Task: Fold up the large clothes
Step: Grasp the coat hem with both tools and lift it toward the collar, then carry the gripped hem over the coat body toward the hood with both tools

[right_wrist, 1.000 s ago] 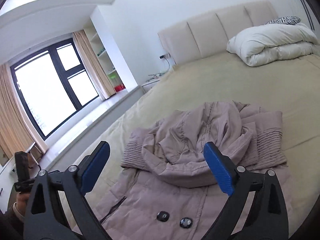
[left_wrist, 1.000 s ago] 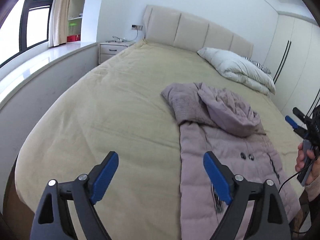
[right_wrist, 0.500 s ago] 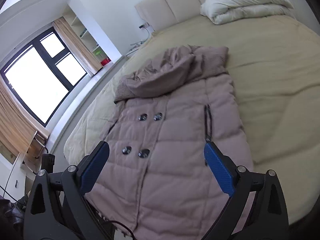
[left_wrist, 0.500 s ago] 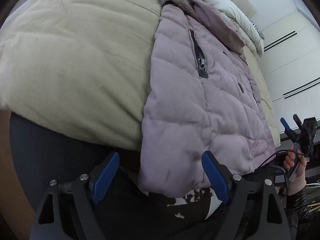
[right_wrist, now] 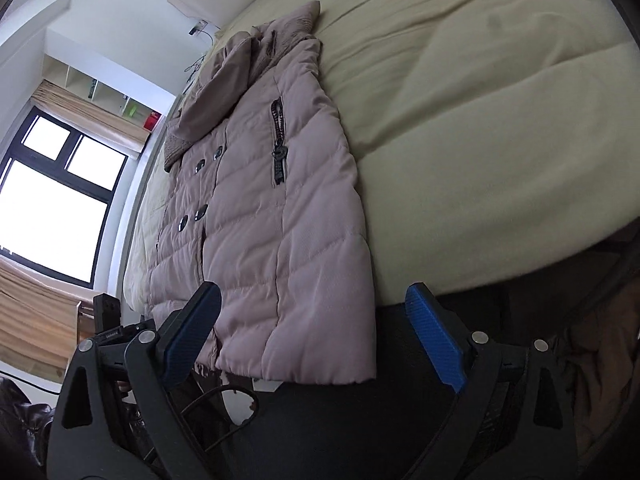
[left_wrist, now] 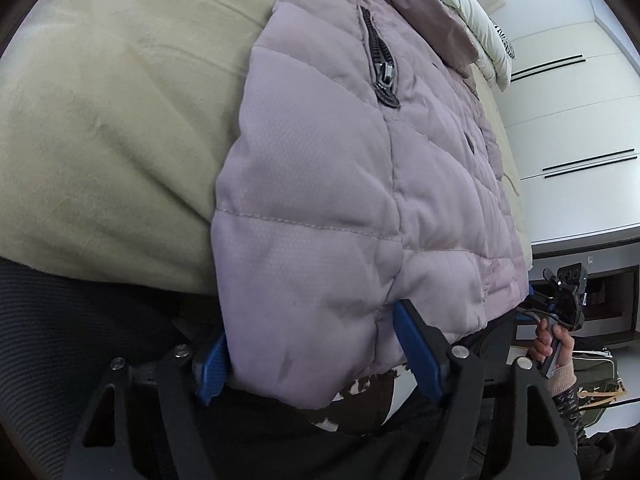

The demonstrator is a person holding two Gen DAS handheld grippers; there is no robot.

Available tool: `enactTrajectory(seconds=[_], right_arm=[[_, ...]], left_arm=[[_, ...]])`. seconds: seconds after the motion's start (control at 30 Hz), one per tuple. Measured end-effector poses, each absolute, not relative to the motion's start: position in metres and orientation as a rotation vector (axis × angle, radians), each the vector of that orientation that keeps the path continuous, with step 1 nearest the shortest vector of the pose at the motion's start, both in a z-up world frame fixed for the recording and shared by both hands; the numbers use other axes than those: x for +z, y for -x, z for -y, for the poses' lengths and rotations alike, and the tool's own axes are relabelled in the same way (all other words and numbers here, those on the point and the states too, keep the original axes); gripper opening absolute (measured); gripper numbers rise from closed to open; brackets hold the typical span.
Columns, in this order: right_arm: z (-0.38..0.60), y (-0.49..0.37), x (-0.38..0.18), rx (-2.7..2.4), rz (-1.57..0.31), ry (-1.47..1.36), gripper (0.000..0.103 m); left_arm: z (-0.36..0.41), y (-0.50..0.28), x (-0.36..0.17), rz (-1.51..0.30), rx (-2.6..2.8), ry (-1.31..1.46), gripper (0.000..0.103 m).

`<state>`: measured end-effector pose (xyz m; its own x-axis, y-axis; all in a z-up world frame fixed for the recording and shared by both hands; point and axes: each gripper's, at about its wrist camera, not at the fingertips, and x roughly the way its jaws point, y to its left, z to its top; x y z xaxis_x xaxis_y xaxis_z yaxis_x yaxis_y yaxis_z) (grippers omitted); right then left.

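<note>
The coat (right_wrist: 264, 208) lies front-up and buttoned along the bed (right_wrist: 480, 120), hood toward the headboard, its bottom hem hanging just over the near edge of the mattress. A second ago both cameras looked across the bed at the hood and collar from farther back; now both have dropped and tipped down to the hem, so the reach seems over and the step in hand is judged to be taking the two bottom corners, likely to lift the lower half up toward the collar. The left gripper (left_wrist: 316, 360) has the hem corner on its side between its blue pads, one pad against the coat's outer edge and the other pressed into a dimple in the quilting; its jaws are closing on that fabric, though the hold does not look firm yet. The right gripper (right_wrist: 316, 340) hangs with its jaws wide apart, the other hem corner lying between them but touching neither pad, so its grasp is not yet begun. In the left view the right hand (left_wrist: 556, 344) shows beside the far corner. A dark, patterned garment, probably the person's own, sits below the hem
</note>
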<state>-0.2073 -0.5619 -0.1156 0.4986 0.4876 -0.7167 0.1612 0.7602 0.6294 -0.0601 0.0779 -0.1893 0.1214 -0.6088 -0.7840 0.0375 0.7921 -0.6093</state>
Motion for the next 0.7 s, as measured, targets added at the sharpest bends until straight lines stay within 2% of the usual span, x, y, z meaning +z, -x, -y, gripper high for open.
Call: enactTrajectory(seconds=[0.2,0.27,0.33,0.43,0.6,0.63,0.7], right_arm=[[0.575,0.205,-0.125,0.254,-1.072,-0.816,0.088],[0.580,0.203,-0.126,0.254,-1.099,-0.840,0.075],[0.582,0.201,-0.126,0.262,-1.135,-0.843,0.068],[0.578,0.201,-0.132,0.316,-1.196,-0.889,0.052],[0.571,0.200,-0.135,0.321,-1.227,-0.892,0.045],[0.572,0.201,-0.136,0.320,-1.223,-0.908,0.043],[0.577,0.205,-0.139,0.312,-1.218,-0.934,0.034]], left_arm=[[-0.077,0.058,-0.192,-1.389,-0.518,0.551,0.074],[-0.077,0.058,-0.193,-1.394,-0.528,0.579,0.068],[-0.079,0.056,-0.198,-1.401,-0.536,0.611,0.064],[-0.082,0.057,-0.200,-1.407,-0.554,0.647,0.062],[-0.083,0.057,-0.201,-1.418,-0.552,0.664,0.057],[-0.083,0.057,-0.201,-1.419,-0.552,0.666,0.053],[-0.084,0.059,-0.201,-1.418,-0.548,0.681,0.040]])
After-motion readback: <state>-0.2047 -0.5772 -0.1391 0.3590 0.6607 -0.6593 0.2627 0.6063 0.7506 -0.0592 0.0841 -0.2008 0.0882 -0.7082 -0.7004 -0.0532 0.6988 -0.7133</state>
